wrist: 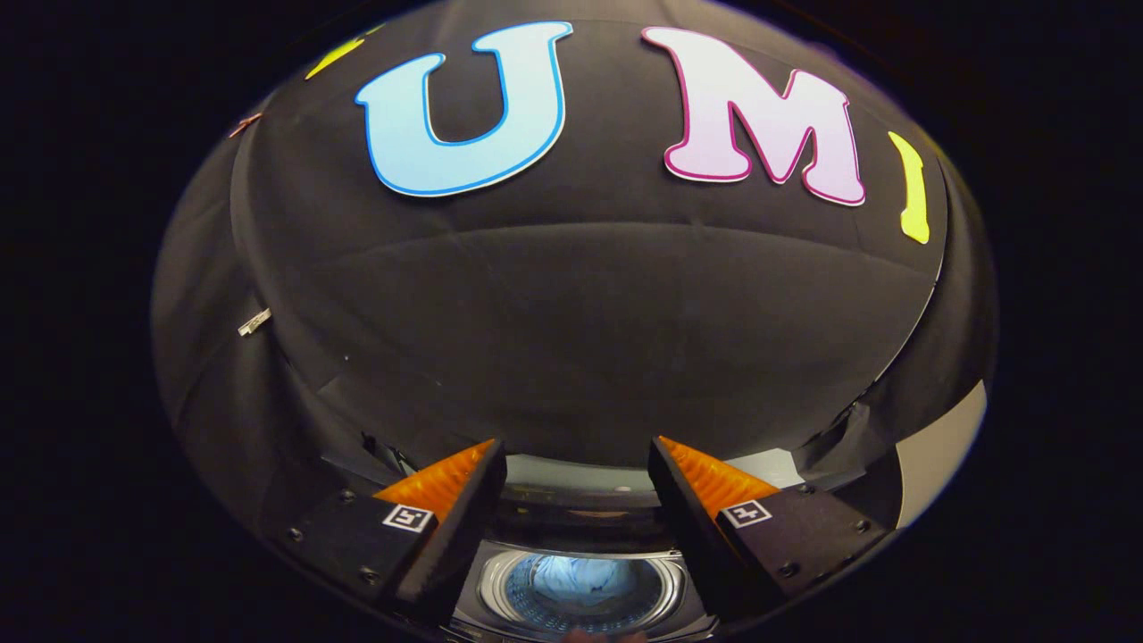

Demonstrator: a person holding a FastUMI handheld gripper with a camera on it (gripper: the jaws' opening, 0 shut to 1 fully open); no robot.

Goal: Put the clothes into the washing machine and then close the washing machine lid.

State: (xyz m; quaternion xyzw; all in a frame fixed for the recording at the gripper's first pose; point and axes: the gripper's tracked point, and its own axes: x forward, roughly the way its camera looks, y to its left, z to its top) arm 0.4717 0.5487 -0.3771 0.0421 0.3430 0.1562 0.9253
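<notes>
A: Where are the fingers?
B: My gripper (576, 455) is spread wide, holding nothing. Low in the frame between the fingers I see the silver top-loading washing machine (580, 589), lid up, pale blue clothes (580, 580) lying inside its shiny drum.

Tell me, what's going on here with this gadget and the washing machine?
A person is holding a two-finger gripper above a top-loading washing machine. Its fingers are spread apart and hold nothing. Between and below them the round drum is open, and something pale blue, probably the clothes, lies inside. The lid appears to stand raised just beyond the fingertips, so closing it looks like the step left. The booth's black cloth wall rises behind.
</notes>
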